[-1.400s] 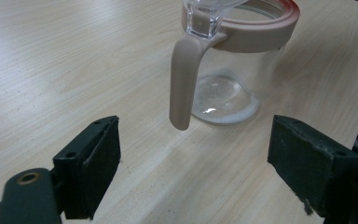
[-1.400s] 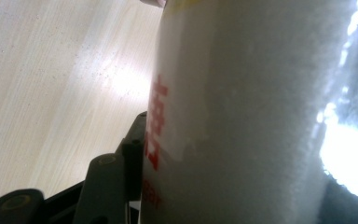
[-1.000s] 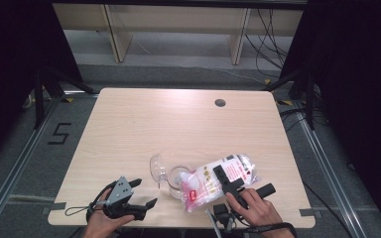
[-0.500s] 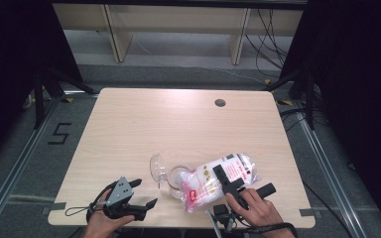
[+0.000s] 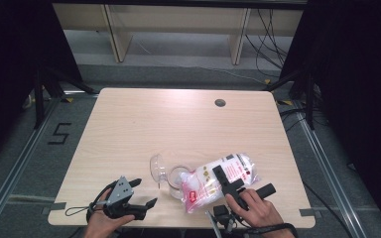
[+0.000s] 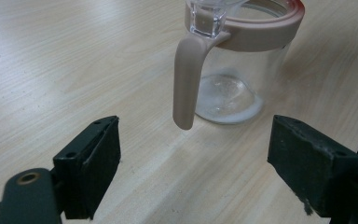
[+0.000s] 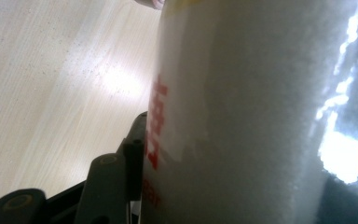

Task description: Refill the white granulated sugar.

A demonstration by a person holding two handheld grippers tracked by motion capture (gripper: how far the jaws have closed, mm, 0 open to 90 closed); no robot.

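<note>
Left gripper (image 5: 144,193): near table edge, held in the person's left hand (image 5: 101,223); jaws spread wide with nothing between them, aimed at the jar's handle (image 6: 186,79), apart from it.

Right gripper (image 5: 243,181): near edge, in the person's right hand (image 5: 253,208); jaws clamped on the bag (image 5: 218,179), one on each side; in the right gripper view the bag presses against the left jaw.

Bag: clear plastic with red and white print, full of white grains, lying tilted with its lower end over the jar's mouth.

Jar (image 5: 171,174): clear glass, pinkish rim and handle, lid flipped open, touching the bag; a thin white layer on its bottom.

Table (image 5: 178,119): light wood, with a round hole (image 5: 220,102) near the far edge.
</note>
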